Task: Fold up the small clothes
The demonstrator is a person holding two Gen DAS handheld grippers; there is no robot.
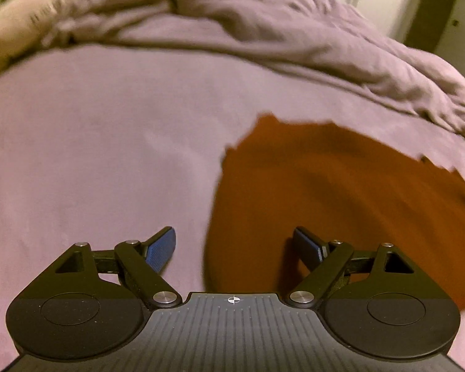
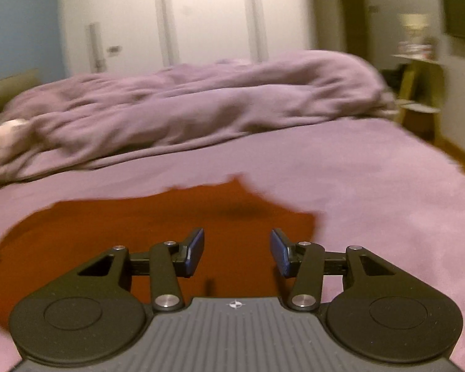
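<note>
on smooth mauve sheet [image 1: 92, 139]: flat rust garment [image 1: 341, 192], ragged edge; left tongs [image 1: 235, 248], right tongs [image 2: 237, 252] spread, empty.

Count: 1 garment, 2 grippers, 1 bed
1 rust-orange garment [image 1: 341, 204] lying on 1 bed [image 1: 102, 142] w/ 1 bunched duvet [image 2: 201, 105]; left gripper [image 1: 237, 248] & right gripper [image 2: 237, 252] showing 2 fingers ea.

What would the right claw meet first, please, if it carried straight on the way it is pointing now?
Most likely the flat rust-orange cloth garment on the mauve bed sheet: the open right claw points across it at a shallow angle. Motion blur makes depth uncertain, and the crumpled mauve duvet lies further on.
</note>
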